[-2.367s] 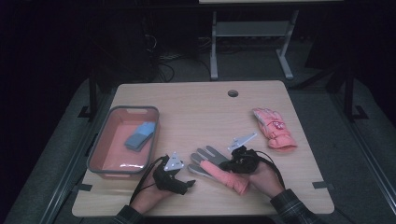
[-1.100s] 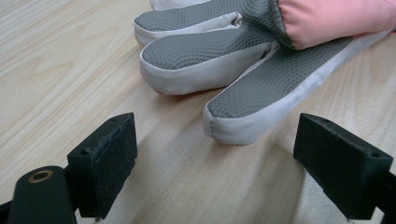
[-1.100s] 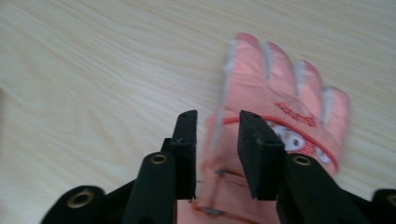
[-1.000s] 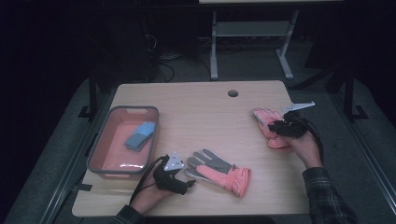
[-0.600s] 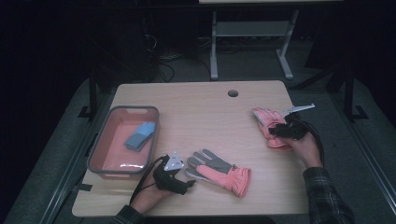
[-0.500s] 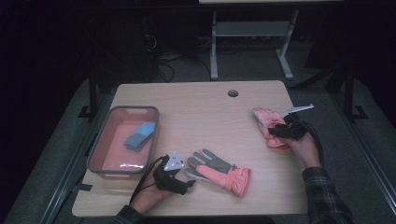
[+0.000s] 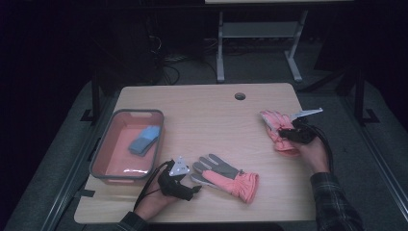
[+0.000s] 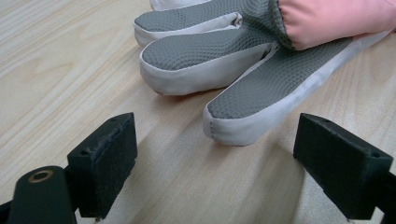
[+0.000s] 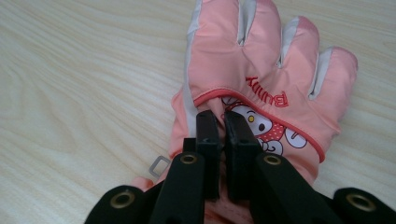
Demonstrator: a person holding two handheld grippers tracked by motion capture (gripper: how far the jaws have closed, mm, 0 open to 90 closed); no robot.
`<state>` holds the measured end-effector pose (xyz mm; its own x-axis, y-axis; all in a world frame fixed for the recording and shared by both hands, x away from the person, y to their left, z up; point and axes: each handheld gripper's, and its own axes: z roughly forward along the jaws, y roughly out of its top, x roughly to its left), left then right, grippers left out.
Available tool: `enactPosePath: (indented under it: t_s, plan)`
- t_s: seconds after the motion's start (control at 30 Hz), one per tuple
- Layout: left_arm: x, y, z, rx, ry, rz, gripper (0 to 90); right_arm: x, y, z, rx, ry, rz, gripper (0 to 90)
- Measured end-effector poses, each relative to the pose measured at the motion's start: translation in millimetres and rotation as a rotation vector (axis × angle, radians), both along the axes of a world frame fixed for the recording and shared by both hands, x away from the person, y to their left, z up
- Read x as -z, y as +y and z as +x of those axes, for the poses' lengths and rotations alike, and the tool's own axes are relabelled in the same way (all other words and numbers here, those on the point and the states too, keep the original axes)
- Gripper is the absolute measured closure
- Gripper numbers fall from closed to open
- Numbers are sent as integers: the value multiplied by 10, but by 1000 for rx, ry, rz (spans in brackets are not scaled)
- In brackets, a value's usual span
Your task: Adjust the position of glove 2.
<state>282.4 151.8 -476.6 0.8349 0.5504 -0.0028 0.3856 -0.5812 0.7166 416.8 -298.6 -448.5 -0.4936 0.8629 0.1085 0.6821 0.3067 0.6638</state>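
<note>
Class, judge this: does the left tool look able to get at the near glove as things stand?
Probably yes. The left tool is open on the table, and the near glove lies just ahead of its jaws with bare wood between.

Left gripper (image 8: 212, 168): jaws wide apart.
I see glove fingertips (image 8: 243, 116) at 12 o'clock on the table (image 8: 56, 60), unpinched.

The far right glove (image 9: 261, 79) is pink with grey strips between its fingers, red lettering and a cartoon bunny. The near glove (image 7: 222, 174) has a grey textured palm, white edging and a salmon cuff. A blue cloth (image 7: 144, 140) lies in the grey-rimmed pink tray (image 7: 101, 153) on the pale wood table (image 7: 207, 110).
</note>
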Motion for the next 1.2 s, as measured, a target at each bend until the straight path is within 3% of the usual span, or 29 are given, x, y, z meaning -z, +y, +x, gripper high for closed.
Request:
enactPosePath:
  t_s: [0.1,0.4,0.73,1.03,1.2]
  plan:
    - [0,0,0,0,0,1,126,-28,-54,-16,2,-9,36,866]
    - [-1,-1,3,3,0,1,126,-161,-126,-78,1,-44,73,882]
    - [-1,-1,4,3,0,1,127,-364,-154,-173,-33,-94,150,890]
    - [-1,-1,5,3,-1,2,126,-524,-31,-258,-121,-130,182,891]
    - [-1,-1,4,4,-1,3,126,-632,83,-329,-193,-144,228,894]
